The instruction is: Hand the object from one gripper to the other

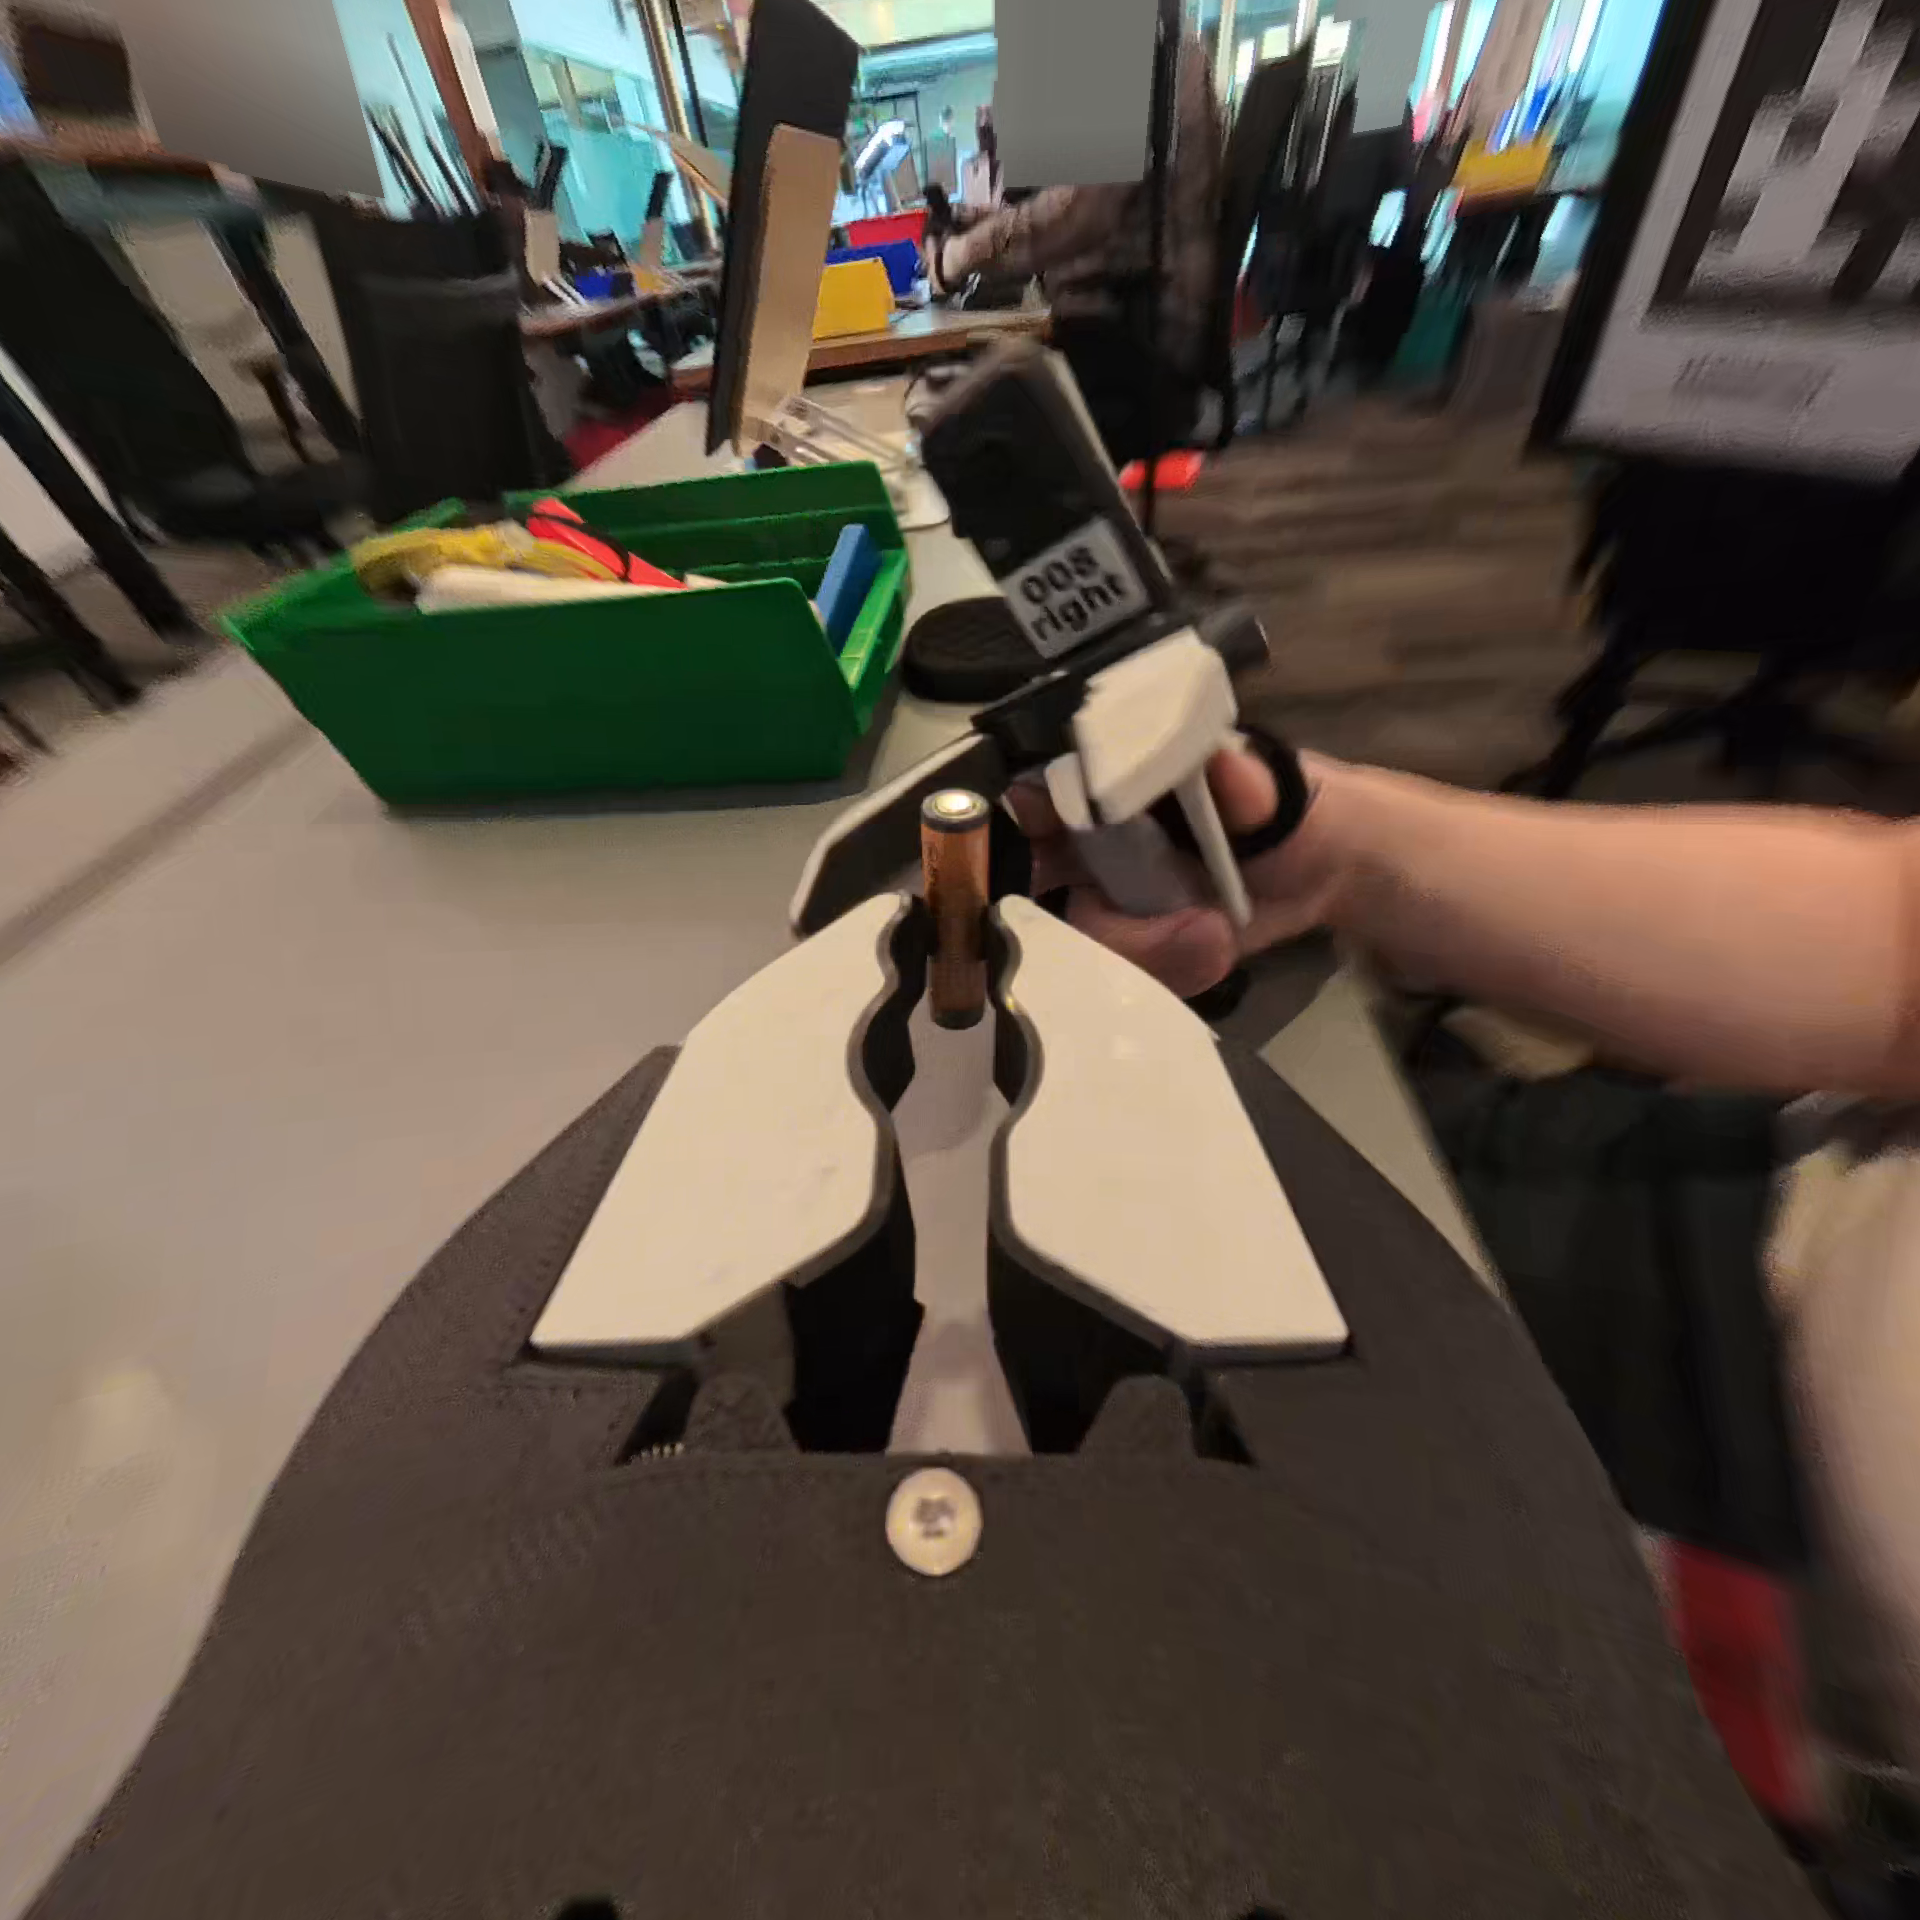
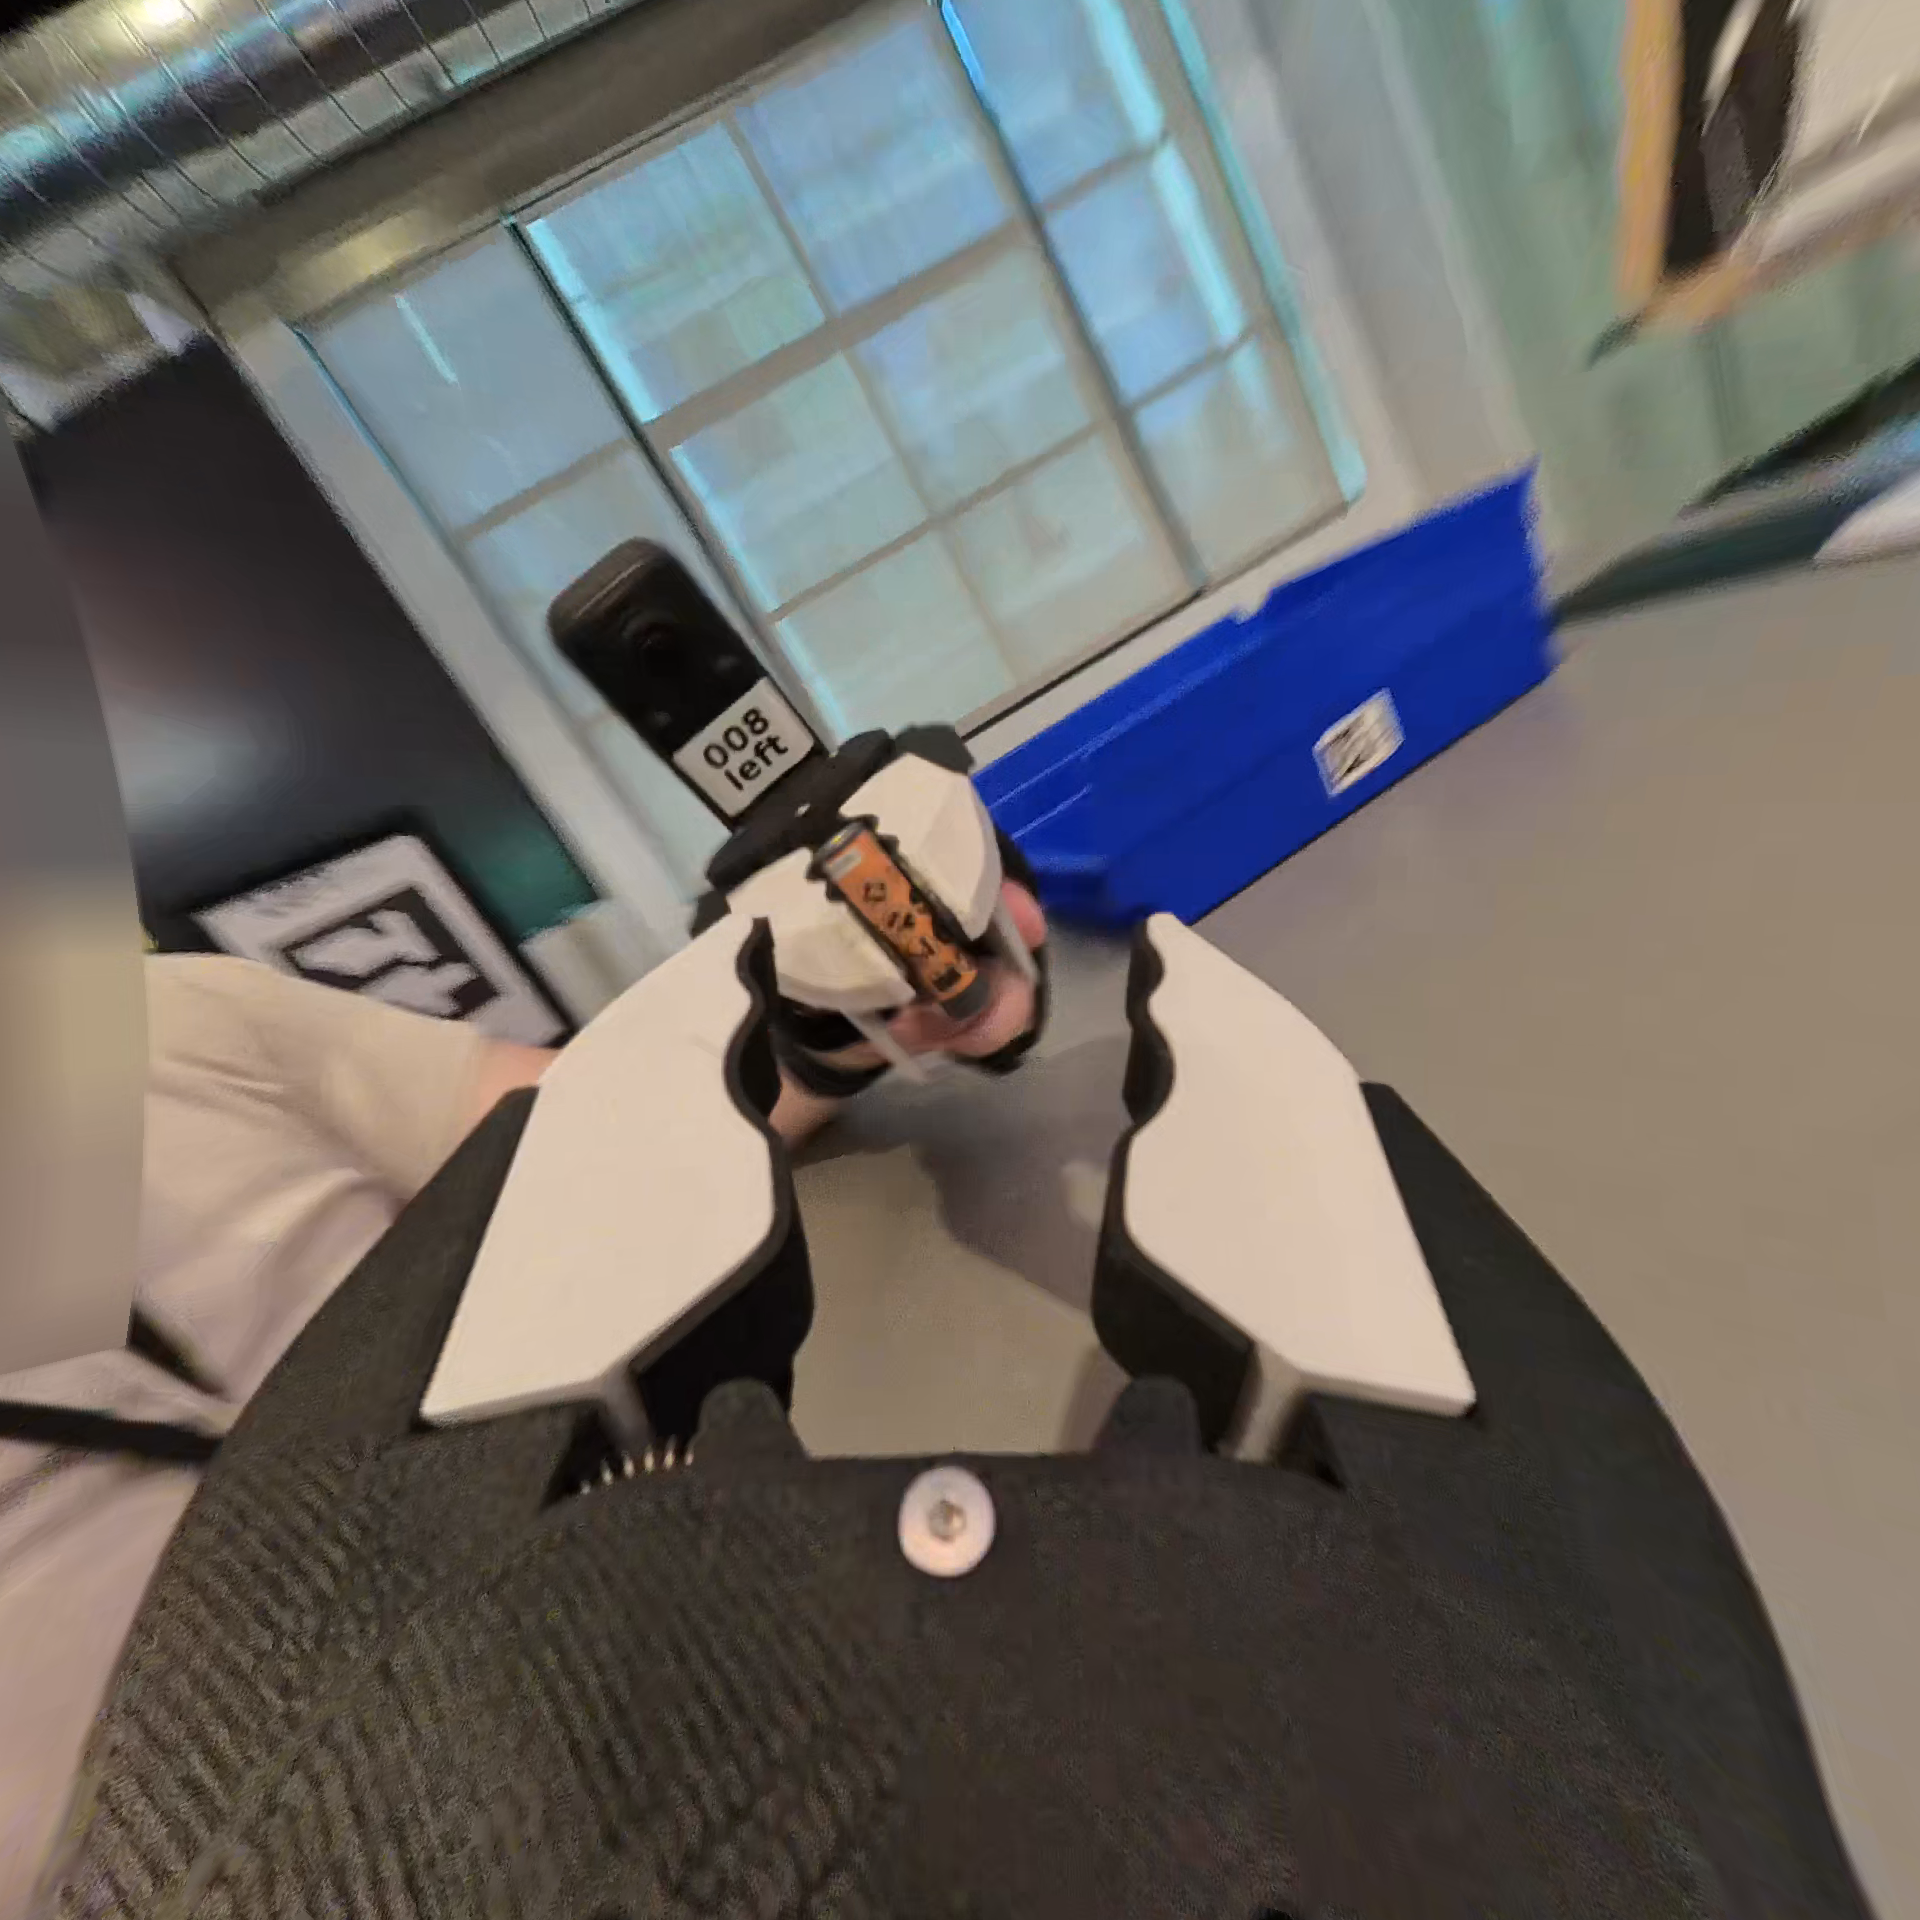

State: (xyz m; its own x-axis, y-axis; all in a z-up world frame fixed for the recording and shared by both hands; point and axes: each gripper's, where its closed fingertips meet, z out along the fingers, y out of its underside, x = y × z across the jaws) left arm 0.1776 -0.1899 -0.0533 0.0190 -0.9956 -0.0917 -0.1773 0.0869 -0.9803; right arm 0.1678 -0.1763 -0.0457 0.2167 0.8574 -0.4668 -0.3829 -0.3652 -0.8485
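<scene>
In the left wrist view, one green bin [image 1: 582, 675] sits at the left on the grey table [image 1: 260, 1039], with yellow, red, white and blue items inside; they are too jumbled to count. Behind it one dark board [image 1: 774, 239] stands upright on a clear stand. In the middle, the left gripper [image 1: 954, 940] has its two white fingers [image 1: 748, 1132] drawn in tight around the single battery [image 1: 954, 914], a copper-coloured cell held upright near the fingertips with its metal end on top. Just beyond and to the right of the battery is the right gripper [image 1: 894, 862], held by one bare hand [image 1: 1226, 883] whose forearm runs off the right edge. Only one of its fingers shows clearly from here, lying beside the battery; whether it touches cannot be told.

In the right wrist view, a pale sleeve [image 2: 270, 1122] fills the left edge, with one black-and-white marker board [image 2: 384, 945] behind it against the wall. In the middle, the right gripper [image 2: 951, 966] has its two white fingers [image 2: 634, 1174] spread wide apart with nothing between them, above the table [image 2: 1610, 987]. Ahead of them the left gripper [image 2: 914, 925] faces the camera, clamping the one battery [image 2: 902, 914], which tilts with its top end to the left. To the right, one blue bin [image 2: 1278, 717] rests on the table below a paned window [image 2: 831, 436].
</scene>
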